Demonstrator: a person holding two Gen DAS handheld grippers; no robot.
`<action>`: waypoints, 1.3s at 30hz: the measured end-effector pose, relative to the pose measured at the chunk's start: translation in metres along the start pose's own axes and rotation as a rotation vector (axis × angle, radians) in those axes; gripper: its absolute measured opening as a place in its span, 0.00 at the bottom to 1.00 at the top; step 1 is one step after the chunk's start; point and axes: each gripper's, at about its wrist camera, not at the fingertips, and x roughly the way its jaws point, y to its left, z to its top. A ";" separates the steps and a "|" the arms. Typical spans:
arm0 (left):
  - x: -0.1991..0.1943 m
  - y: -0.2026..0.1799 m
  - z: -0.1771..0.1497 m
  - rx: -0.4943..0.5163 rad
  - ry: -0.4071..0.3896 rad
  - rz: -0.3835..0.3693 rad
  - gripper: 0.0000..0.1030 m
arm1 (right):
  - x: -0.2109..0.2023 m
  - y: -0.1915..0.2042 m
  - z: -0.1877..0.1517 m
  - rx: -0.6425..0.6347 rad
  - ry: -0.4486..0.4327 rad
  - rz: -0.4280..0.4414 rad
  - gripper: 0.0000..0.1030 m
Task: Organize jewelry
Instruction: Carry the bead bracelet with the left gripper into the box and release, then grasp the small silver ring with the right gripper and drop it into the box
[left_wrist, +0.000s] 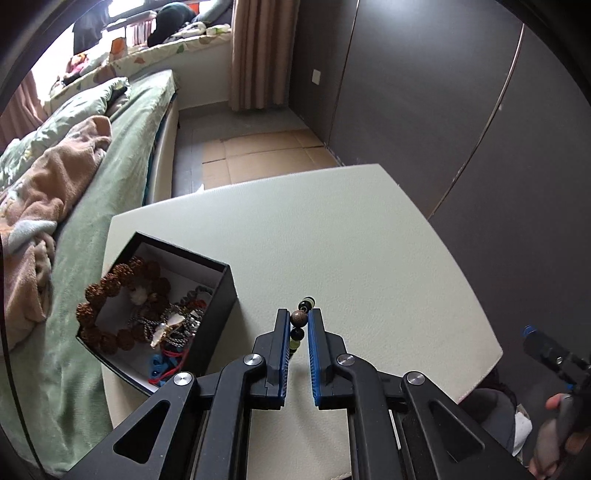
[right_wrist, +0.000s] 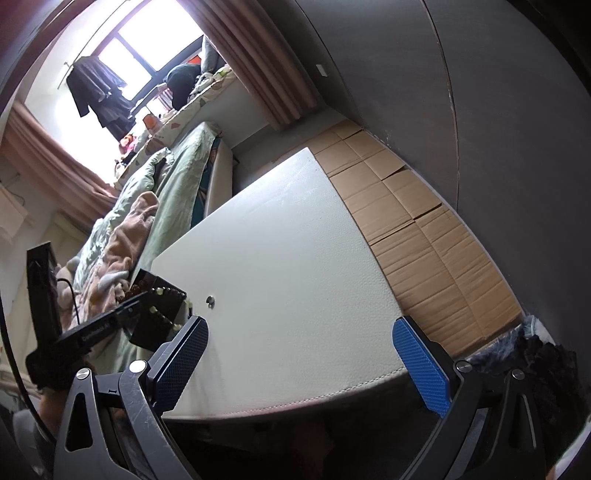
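Left gripper (left_wrist: 299, 318): your jaws clamped a beaded bracelet (left_wrist: 300, 325) — beside the black box (left_wrist: 221, 291).
Right gripper (right_wrist: 300, 363): your jaws stood wide over the worktop (right_wrist: 280, 236).

The left gripper (left_wrist: 298, 320) has its jaws almost closed, pinching a bead bracelet (left_wrist: 299, 325). The right gripper (right_wrist: 299, 345) has its jaws wide apart, holding nothing.

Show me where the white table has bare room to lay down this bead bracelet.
Bare table lies ahead and right of the left gripper, which holds the bead bracelet, out to the far edge. The black box at the bed-side edge is crowded with jewelry.
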 end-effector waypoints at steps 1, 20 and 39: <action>-0.006 0.002 0.003 -0.005 -0.013 -0.004 0.09 | 0.001 0.003 0.000 -0.004 0.002 0.003 0.98; -0.053 0.069 0.036 -0.095 -0.117 -0.007 0.09 | 0.031 0.045 0.005 -0.061 0.058 0.031 0.85; -0.031 0.152 0.020 -0.268 -0.042 -0.128 0.75 | 0.085 0.096 0.015 -0.110 0.152 -0.016 0.85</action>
